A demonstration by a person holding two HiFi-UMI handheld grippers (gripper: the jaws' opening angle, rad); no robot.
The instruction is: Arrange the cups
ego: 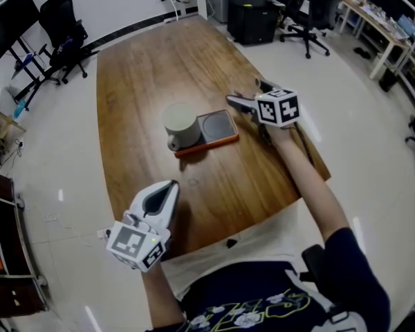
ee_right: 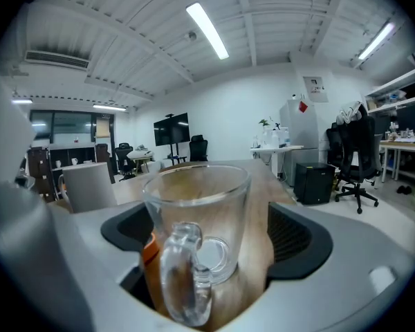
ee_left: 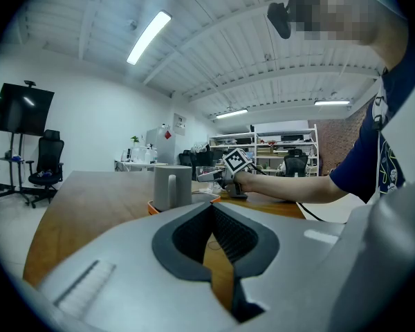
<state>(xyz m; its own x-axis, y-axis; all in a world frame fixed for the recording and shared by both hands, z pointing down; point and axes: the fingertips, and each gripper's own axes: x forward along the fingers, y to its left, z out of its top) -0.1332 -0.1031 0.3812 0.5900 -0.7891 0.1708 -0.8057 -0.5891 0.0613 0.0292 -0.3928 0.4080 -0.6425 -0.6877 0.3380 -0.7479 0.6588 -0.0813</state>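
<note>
1 grey cup (ego: 182, 125) stands on an orange tray (ego: 221, 126) on the wooden table (ego: 145, 68); office chairs (ego: 63, 21) dot the pale floor (ego: 373, 144). Right gripper (ee_right: 211, 239) spread around 1 glass mug (ee_right: 197, 206); left gripper (ee_left: 211, 237) pressed together.

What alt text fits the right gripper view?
A clear glass mug stands between the open jaws of the right gripper, handle toward the camera, on a wooden table, with a grey mug farther back at left.

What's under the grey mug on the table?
An orange-rimmed tray; the grey mug stands on one end of it, and the other end is bare. The tray surface beneath the mug is covered.
</note>
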